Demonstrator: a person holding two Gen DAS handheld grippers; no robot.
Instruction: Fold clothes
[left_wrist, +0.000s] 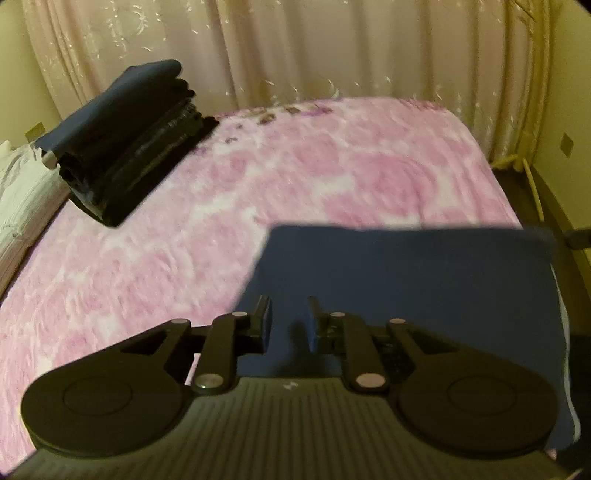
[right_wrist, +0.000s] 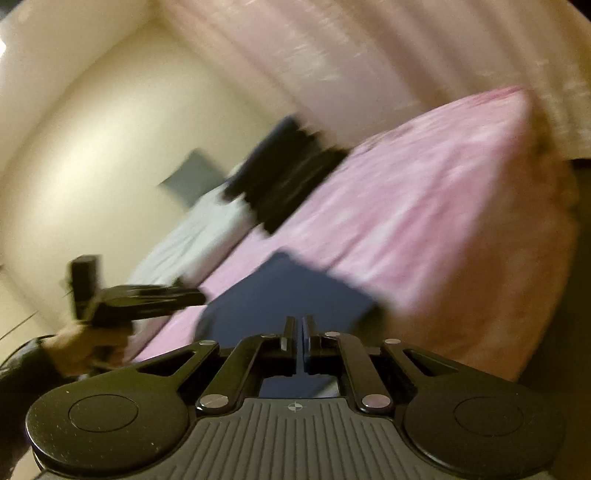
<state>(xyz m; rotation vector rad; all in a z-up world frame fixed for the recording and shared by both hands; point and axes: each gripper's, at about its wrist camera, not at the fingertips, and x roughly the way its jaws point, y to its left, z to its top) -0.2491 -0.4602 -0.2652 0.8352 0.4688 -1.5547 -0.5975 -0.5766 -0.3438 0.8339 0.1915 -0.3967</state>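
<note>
We judge the blue garment (left_wrist: 406, 288) folded: left hand-held gripper (left_wrist: 289, 321) released, right hand-held gripper (right_wrist: 298, 332) nearly clenched with nothing seen held; next, carry it to the stack (left_wrist: 125, 147) at ten o'clock.

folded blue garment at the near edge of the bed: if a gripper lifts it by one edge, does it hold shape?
Probably not. The folded blue garment lies flat and thin on the pink bed cover, so it looks like soft cloth that would droop and unfold. Likely light. The stack of folded clothes sags at its edges, suggesting similarly limp fabric.
</note>
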